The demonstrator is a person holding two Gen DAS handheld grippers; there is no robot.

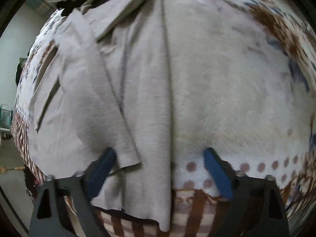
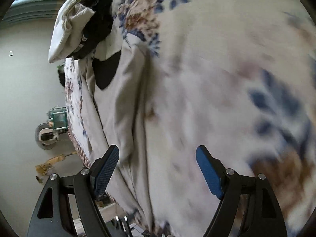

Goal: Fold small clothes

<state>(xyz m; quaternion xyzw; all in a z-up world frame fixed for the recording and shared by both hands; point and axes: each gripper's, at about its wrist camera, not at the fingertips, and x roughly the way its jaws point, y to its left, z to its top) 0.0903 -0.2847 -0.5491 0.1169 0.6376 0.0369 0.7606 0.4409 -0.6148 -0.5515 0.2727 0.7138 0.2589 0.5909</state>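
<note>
My left hand-held gripper [image 1: 160,160] hangs spread over the grey garment's [image 1: 110,102] hem at lower centre on the patterned blanket [image 1: 246,102]; closing now risks pinching blanket too.

A light grey garment [image 1: 126,90] lies spread, partly folded lengthwise, on a floral blanket [image 1: 227,90].

Garment [image 1: 102,102] lies flat on bedspread [image 1: 227,90], at 9 o'clock of centre; clothes pile [image 2: 85,25] beyond at 12.
</note>
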